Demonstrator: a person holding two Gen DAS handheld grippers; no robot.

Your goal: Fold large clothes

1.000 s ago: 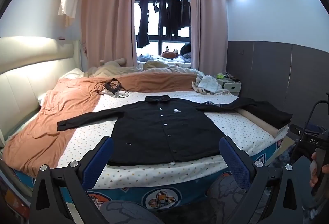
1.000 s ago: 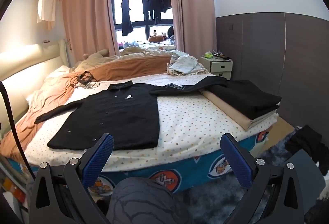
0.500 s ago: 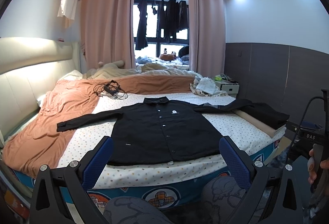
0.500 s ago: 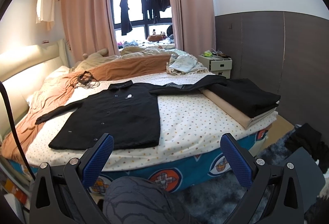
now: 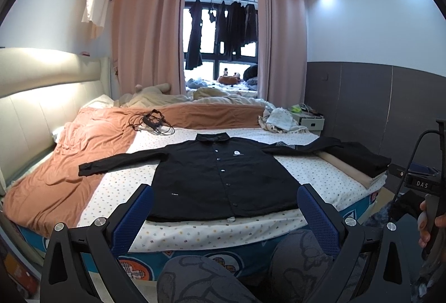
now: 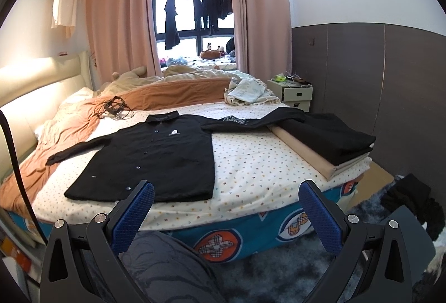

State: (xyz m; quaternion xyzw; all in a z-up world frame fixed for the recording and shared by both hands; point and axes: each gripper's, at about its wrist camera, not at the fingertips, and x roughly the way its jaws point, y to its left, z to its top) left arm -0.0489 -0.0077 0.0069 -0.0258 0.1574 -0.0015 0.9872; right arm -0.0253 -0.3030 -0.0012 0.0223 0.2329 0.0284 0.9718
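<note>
— Where is the garment?

— A black button-up shirt (image 5: 223, 177) lies flat, front side up, on the bed (image 5: 195, 233), on the dotted sheet. Seen from the left gripper (image 5: 224, 205), it sits straight ahead, its hem just beyond and between the two blue fingers (image 5: 133, 214). One sleeve stretches out past the left-hand finger onto the orange blanket (image 5: 83, 152); the other runs off beyond the right-hand finger toward a stack of folded clothes (image 5: 359, 161) at the bed's edge.

— And from the other side?

— From the right gripper (image 6: 225, 208), the shirt (image 6: 156, 158) lies ahead and off to the left-hand finger's side; the folded stack (image 6: 329, 141) is ahead beyond the right-hand finger.

— What are the fingers doing?

— Both pairs stand wide apart, holding nothing, short of the mattress edge. Below them are the person's knees (image 5: 211, 275) in patterned grey trousers.

— Anything else nearby?

— A tangle of black cable (image 5: 153, 123) rests far ahead on the blanket, and a hand (image 5: 430, 222) grips the other handle at the left view's right margin.
</note>
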